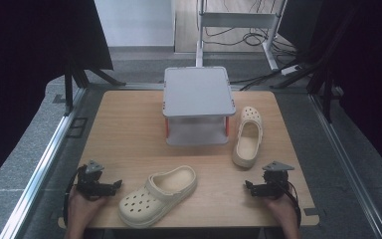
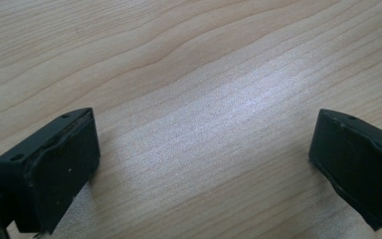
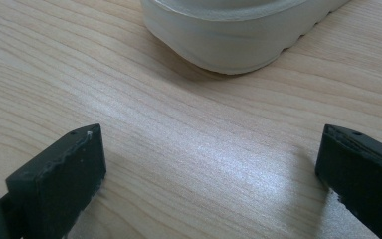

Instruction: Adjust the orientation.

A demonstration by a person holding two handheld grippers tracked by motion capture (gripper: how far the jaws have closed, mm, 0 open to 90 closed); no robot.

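Two cream clogs lie on the wooden table (image 1: pixel 129 129). One clog (image 1: pixel 158 195) rests at the front centre, toe toward the near left. The other clog (image 1: pixel 247 136) lies to the right of a grey two-level shelf (image 1: pixel 197 104). My left gripper (image 1: pixel 114 186) sits at the front left, open, just left of the near clog, with bare wood between its jaws (image 2: pixel 204 149). My right gripper (image 1: pixel 249 187) sits at the front right, open, below the heel of the right clog. In the right gripper view that clog's heel (image 3: pixel 229 35) lies ahead of the open gripper (image 3: pixel 211 159).
The table's front edge runs just under both hands. Metal rails (image 1: pixel 45 154) flank the table on both sides. A white frame with cables (image 1: pixel 238 25) stands on the floor behind the table.
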